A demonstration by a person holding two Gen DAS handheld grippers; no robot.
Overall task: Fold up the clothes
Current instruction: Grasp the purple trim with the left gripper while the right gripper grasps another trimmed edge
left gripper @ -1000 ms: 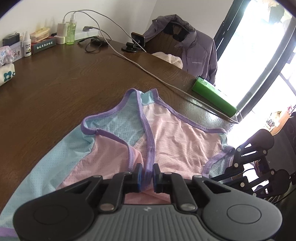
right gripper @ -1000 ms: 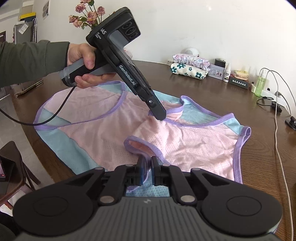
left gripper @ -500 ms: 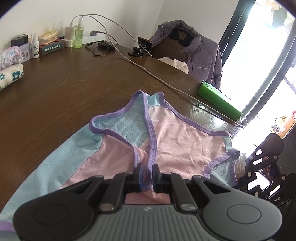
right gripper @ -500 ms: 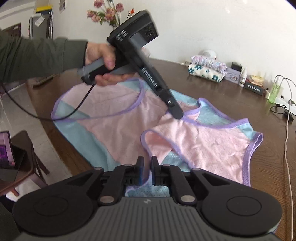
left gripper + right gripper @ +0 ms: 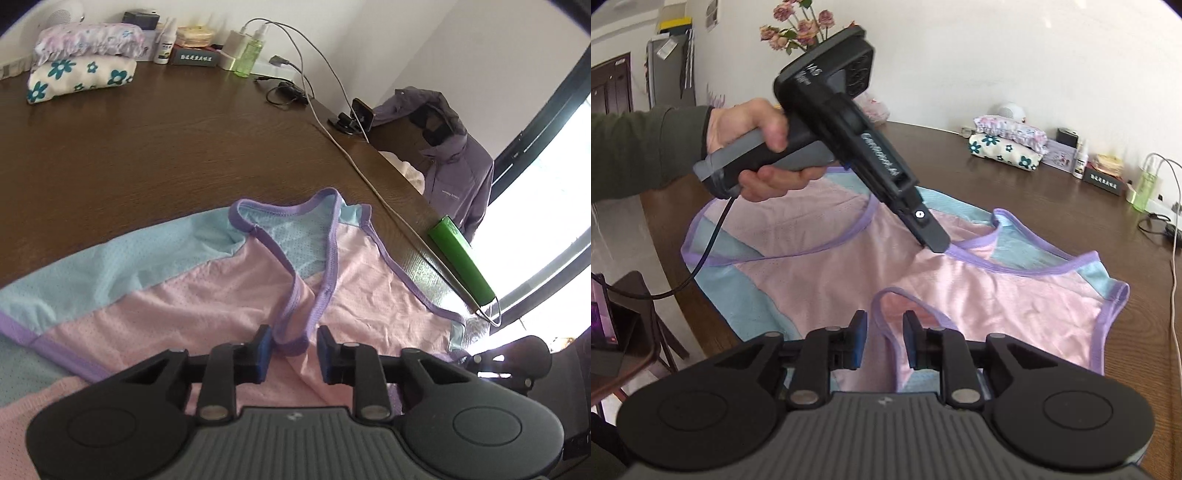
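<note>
The left tool stands with its blue pads parted a little, a loop of purple strap lying loose between them; the pads do not press on it. In the right wrist view this same tool slopes down from a hand in a dark sleeve, its tip resting on the garment, with white lettering along its body too blurred to read. The right tool has just been opening its jaws; a purple-edged strap loop lies between the pads, not pinched.

The garment, a pink and light blue mesh vest trimmed in purple, lies spread on the brown desk near its right edge, shoulder straps folded inward.

A green box sits on the desk's right edge beside a grey cable. At the far edge are a flower-print bundle, a green bottle and a dark box bearing a line of characters I cannot make out. A purple jacket with a small unreadable chest logo hangs beyond the desk.
</note>
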